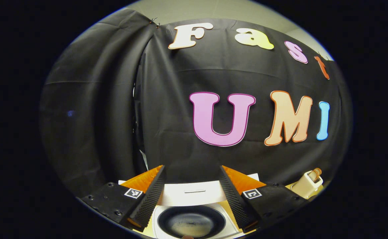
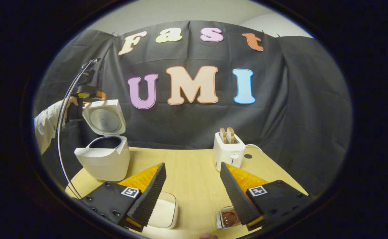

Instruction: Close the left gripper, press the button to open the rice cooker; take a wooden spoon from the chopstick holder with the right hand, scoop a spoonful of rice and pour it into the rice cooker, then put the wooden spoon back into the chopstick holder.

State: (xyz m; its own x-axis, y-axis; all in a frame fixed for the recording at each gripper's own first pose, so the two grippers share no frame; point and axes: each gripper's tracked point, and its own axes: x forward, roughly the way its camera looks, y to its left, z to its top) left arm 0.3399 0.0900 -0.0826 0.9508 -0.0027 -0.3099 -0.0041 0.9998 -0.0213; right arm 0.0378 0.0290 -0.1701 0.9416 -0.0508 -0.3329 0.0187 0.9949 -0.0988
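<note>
Rice cooker (image 2: 102,156) stands at the table's left end with its lid (image 2: 104,117) swung up and the dark pot open, so I judge the button step done. In the left gripper view I look down past my left gripper (image 1: 192,196), fingers spread wide and holding nothing, into that pot (image 1: 191,221). My right gripper (image 2: 192,194) hangs over the near table edge, also wide open and empty. Just under it sit a white container (image 2: 164,212), probably the rice, and a clear holder (image 2: 226,219) with something brown in it, likely the spoon; I cannot tell for sure. Farther back is a toaster (image 2: 228,151). The risk, as I judge it: a loose grip lets the spoon twist and rice spills on the wooden table (image 2: 190,166), or my left arm bumps the raised lid shut.
</note>
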